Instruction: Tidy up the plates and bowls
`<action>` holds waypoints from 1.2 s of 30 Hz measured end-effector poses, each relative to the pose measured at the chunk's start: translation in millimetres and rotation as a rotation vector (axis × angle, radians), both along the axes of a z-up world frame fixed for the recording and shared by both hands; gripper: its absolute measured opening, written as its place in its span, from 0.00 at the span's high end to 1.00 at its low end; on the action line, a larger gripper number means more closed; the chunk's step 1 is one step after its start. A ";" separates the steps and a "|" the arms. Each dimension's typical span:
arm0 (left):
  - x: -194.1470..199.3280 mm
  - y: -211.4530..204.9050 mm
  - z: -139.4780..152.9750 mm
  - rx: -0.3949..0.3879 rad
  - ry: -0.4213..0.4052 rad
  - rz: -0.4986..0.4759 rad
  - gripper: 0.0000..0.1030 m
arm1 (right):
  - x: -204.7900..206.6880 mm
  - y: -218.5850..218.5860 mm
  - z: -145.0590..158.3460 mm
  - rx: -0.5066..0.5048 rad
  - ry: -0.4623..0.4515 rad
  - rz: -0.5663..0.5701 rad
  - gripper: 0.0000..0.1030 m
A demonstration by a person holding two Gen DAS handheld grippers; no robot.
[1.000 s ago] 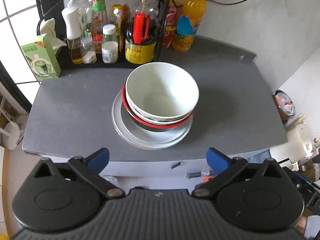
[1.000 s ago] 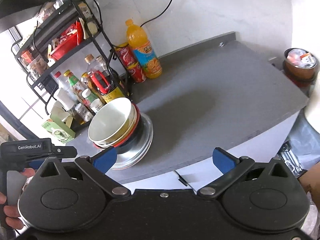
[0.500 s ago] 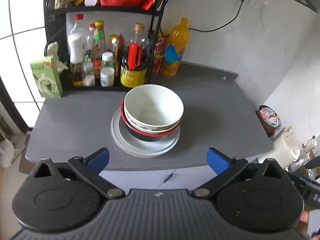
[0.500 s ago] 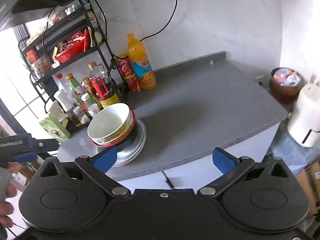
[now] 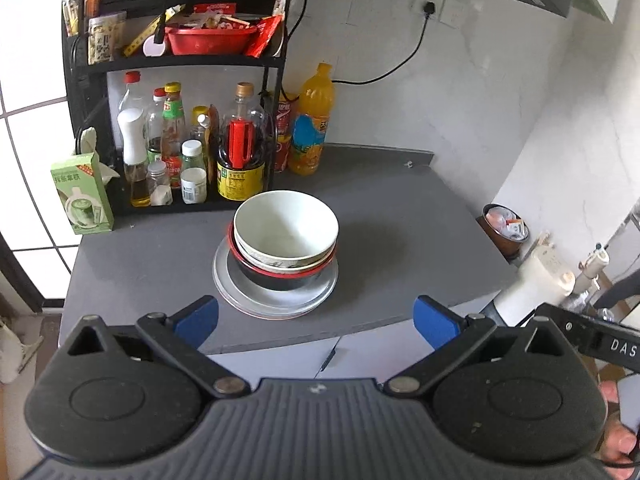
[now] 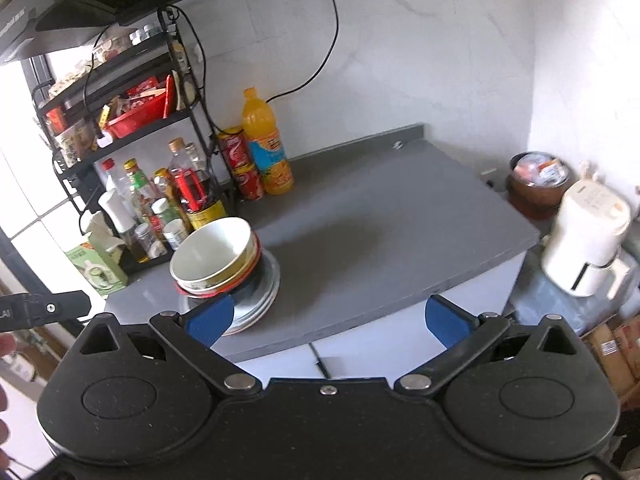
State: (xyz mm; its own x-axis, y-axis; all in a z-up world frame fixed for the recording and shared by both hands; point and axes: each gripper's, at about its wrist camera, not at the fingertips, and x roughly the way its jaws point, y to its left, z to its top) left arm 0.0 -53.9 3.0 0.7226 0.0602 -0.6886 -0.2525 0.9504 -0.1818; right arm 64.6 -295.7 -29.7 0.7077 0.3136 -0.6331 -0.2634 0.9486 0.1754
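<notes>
step: bowls (image 5: 286, 240) nested on plates (image 5: 276, 298), frame centre, looks finished | left gripper (image 5: 316, 318), right gripper (image 6: 328, 318): both released, empty | next: I'd check for strays.

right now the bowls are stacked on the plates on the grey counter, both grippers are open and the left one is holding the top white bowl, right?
Not quite: the left gripper holds nothing. In the left wrist view it is open and short of the stack, apart from the top white bowl. The rest stands: bowls on the plates on the grey counter, right gripper open.
</notes>
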 end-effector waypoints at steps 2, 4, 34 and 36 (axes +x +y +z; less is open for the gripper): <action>-5.4 0.3 -0.1 0.008 -0.005 0.002 0.00 | -6.1 1.4 0.0 -0.030 -0.007 -0.019 0.00; -11.5 1.5 -0.3 -0.005 -0.013 -0.003 0.00 | -12.3 2.5 0.3 -0.045 -0.012 -0.027 0.00; -7.9 15.6 -31.3 0.047 0.011 -0.117 0.00 | -36.3 23.4 -27.3 -0.131 -0.030 -0.103 0.00; -8.4 16.2 -32.7 0.047 0.011 -0.119 0.00 | -36.8 21.6 -29.2 -0.116 -0.024 -0.112 0.00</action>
State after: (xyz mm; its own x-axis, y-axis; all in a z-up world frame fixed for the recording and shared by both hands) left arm -8.4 -37.6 -29.7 0.7186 0.0063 -0.6954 -0.1388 0.9812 -0.1345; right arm 27.8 -274.1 -58.9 0.7495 0.1575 -0.6430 -0.1575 0.9858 0.0578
